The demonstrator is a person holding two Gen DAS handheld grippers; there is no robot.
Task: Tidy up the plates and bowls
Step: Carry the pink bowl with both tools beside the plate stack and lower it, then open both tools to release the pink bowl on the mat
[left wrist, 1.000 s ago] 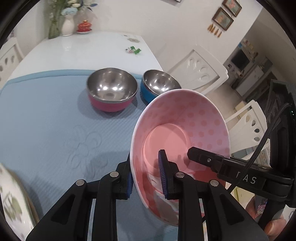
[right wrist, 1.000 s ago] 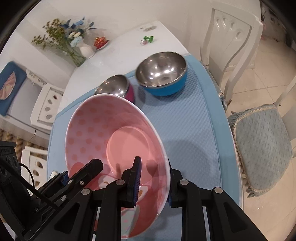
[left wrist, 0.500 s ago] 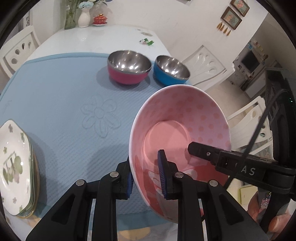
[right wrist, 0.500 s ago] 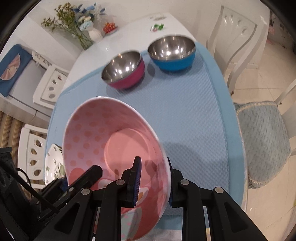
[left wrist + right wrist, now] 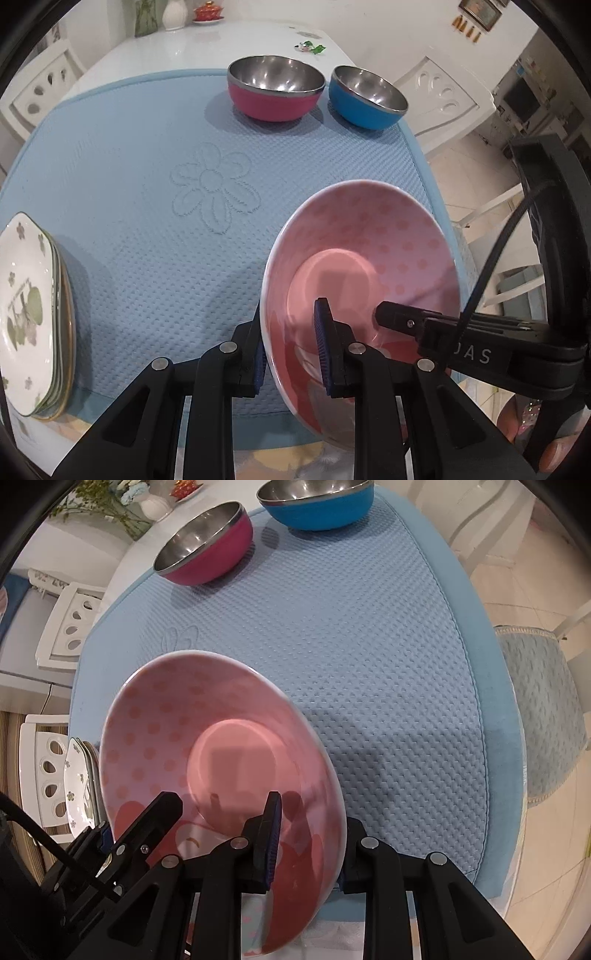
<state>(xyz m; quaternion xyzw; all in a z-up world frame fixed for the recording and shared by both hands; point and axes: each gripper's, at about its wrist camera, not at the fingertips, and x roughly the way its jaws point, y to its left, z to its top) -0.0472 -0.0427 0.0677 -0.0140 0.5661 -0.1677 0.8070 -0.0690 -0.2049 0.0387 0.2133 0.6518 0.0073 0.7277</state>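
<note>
A pink polka-dot bowl (image 5: 369,258) is held tilted above the near right part of the blue mat (image 5: 147,184). My left gripper (image 5: 291,350) is shut on its near rim. My right gripper (image 5: 306,845) is shut on the opposite side of the rim, and the bowl (image 5: 207,746) fills that view's lower left. A magenta steel bowl (image 5: 275,88) and a blue steel bowl (image 5: 367,98) stand side by side at the mat's far edge. A stack of white floral plates (image 5: 29,314) lies at the near left.
The white table (image 5: 207,40) carries a vase (image 5: 175,14), a red dish and a small wrapper (image 5: 310,46) at its far end. White chairs stand left (image 5: 62,627) and right (image 5: 447,103); a cushioned seat (image 5: 546,709) is at the right.
Both grippers have carried the pink bowl lower and nearer the mat's right side. The view has shifted, so the steel bowls sit farther up and the plate stack shows more.
</note>
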